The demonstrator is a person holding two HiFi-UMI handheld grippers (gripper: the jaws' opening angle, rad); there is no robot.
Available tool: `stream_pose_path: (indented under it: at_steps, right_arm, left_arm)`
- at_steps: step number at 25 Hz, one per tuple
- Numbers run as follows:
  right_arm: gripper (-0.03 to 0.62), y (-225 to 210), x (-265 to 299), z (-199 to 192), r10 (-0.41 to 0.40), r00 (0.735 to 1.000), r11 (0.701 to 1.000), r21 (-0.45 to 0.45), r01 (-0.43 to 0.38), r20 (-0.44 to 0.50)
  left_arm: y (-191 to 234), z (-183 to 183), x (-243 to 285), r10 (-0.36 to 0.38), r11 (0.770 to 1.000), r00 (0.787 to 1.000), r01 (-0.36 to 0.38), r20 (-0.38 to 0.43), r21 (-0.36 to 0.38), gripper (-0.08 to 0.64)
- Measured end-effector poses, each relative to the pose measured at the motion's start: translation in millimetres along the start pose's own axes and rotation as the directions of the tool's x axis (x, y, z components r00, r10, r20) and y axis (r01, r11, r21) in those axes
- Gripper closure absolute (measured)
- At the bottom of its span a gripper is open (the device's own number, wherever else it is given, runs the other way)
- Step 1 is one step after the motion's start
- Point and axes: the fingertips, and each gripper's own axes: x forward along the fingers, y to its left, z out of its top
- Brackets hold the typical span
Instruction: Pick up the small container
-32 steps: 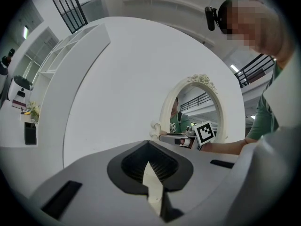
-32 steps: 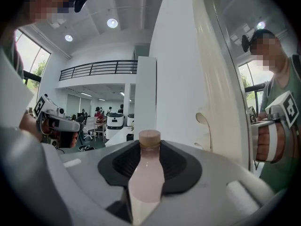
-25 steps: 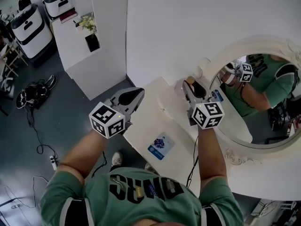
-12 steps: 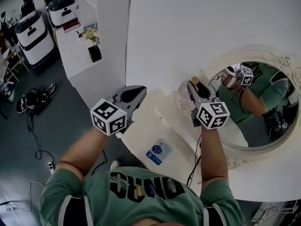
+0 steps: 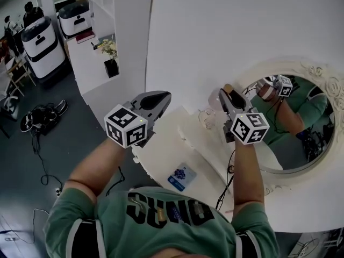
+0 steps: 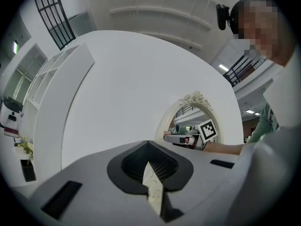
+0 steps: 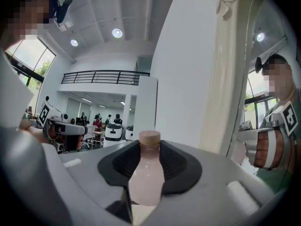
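Note:
The small container is a pale pink bottle (image 7: pixel 146 175) with a tan cork top (image 7: pixel 149 137). It stands upright between the dark pads of my right gripper (image 7: pixel 147 161), which is shut on it. In the head view, my right gripper (image 5: pixel 226 93) hangs above the cream dressing table (image 5: pixel 171 140), close to the mirror, and only the cork (image 5: pixel 228 88) shows. My left gripper (image 5: pixel 157 97) floats over the table's left end with its jaws together. From the left gripper view, that gripper (image 6: pixel 149 167) has only a thin cream slit between its jaws and holds nothing.
An oval mirror in an ornate cream frame (image 5: pixel 324 70) stands against the white wall on the right. On the table are a small clear glass piece (image 5: pixel 206 118) and a blue-and-white card (image 5: pixel 181 176). At left are a white shelf unit with flowers (image 5: pixel 109 47), white machines (image 5: pixel 37 36) and floor cables (image 5: pixel 42 117).
Both grippers have risen away from the table top, and the bottle has gone up with the right one. Neither gripper's jaws have changed.

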Motion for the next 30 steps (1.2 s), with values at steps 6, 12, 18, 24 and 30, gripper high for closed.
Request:
stream_pose_path:
  at_steps: [6,12,18,24,30]
  right_arm:
    - [0.456,-1.2,-4.0,28.8,-0.003,1.0,1.0,-0.011,0.003,0.026]
    - [0.456,1.5,-9.9,49.1,0.001,0.999,1.0,-0.008,-0.001,0.051]
    - [0.456,6.3,-15.8,64.4,0.017,0.998,1.0,-0.005,-0.017,0.067]
    - [0.456,10.5,-22.0,78.4,0.028,0.996,1.0,-0.016,-0.027,0.079]
    - [0.456,14.8,-23.2,89.3,0.04,0.995,0.999,-0.018,-0.038,0.091]
  left_arm:
    - [-5.1,25.6,2.4,-0.013,1.0,1.0,0.013,0.022,0.019,0.558]
    - [-9.9,44.4,2.5,-0.018,0.999,0.999,0.018,0.031,0.029,0.558]
    - [-13.0,58.6,-0.2,-0.02,0.999,0.999,0.018,0.038,0.035,0.558]
    - [-16.3,73.4,-3.3,-0.018,0.999,0.999,0.016,0.048,0.036,0.558]
    - [-16.5,80.1,-4.4,-0.017,0.999,0.999,0.015,0.048,0.046,0.558]
